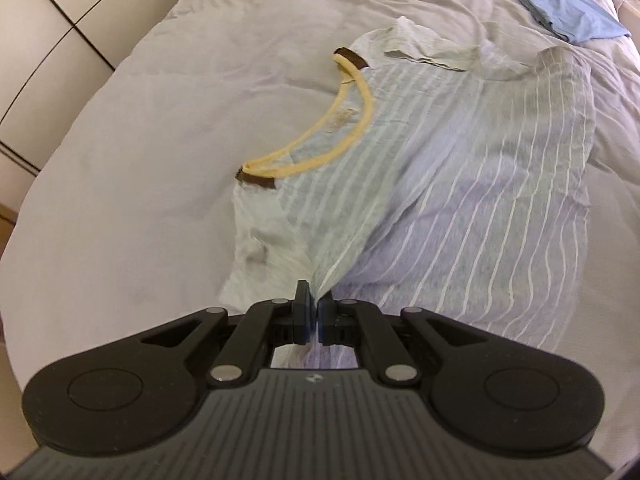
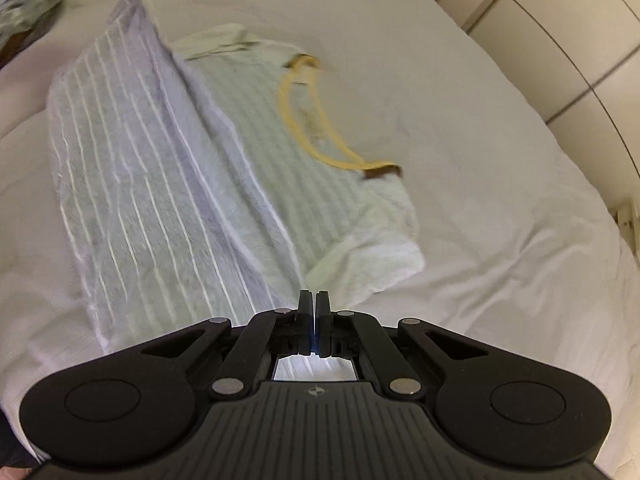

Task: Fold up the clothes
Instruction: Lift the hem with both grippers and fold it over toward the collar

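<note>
Both sets of jaws are pinched tight on the bottom hem of the striped t-shirt (image 1: 460,152): the left gripper (image 1: 315,312) has one hem corner bunched between its pads, and the right gripper (image 2: 315,312) has the other. From there the lifted hem runs as a taut edge between the two, with the shirt's long axis stretching away toward the yellow collar (image 1: 352,120), which lies flat on the bed (image 1: 140,140). So I'd guess the fold goes hem-to-collar, both hands about equally far from it. A folded blue garment (image 1: 568,20) sits well apart, off past the sleeve.
</note>
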`<action>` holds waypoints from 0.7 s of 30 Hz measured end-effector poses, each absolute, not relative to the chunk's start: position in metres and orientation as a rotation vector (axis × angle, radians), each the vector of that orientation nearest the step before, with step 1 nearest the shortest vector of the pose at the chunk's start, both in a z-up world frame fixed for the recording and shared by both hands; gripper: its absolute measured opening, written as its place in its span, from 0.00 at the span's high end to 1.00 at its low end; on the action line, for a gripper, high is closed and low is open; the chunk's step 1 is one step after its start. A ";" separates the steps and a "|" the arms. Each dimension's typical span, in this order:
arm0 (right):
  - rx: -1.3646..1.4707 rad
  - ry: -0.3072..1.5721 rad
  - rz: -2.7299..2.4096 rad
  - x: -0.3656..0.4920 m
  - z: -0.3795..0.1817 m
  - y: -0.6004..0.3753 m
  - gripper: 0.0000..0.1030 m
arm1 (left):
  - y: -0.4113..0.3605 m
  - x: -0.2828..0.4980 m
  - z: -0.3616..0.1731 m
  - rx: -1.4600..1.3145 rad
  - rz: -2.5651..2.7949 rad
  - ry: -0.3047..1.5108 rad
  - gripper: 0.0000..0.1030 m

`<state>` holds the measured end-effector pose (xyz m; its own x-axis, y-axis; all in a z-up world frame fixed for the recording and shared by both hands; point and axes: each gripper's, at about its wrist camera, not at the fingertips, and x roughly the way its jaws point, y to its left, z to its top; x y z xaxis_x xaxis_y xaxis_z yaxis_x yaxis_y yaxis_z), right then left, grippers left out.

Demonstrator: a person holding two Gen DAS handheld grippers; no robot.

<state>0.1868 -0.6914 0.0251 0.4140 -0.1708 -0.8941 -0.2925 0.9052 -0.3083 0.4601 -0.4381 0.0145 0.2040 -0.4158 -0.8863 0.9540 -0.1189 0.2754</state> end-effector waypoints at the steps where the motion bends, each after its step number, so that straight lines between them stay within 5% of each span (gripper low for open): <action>1: -0.447 1.159 0.077 0.194 0.024 -0.699 1.00 | -0.446 0.468 0.008 1.135 -1.321 0.651 0.98; 7: -0.207 1.192 0.044 0.224 -0.012 -0.750 1.00 | -0.468 0.488 -0.045 1.200 -1.304 0.784 0.98; 11: 0.009 1.219 0.015 0.222 -0.055 -0.774 0.50 | -0.466 0.493 -0.069 1.200 -1.254 0.867 0.98; 19: 0.247 1.195 -0.041 0.191 -0.099 -0.791 0.52 | -0.470 0.492 -0.085 1.242 -1.216 0.920 0.98; 21: 0.316 1.161 -0.066 0.189 -0.102 -0.797 0.83 | -0.471 0.490 -0.084 1.262 -1.216 0.915 0.98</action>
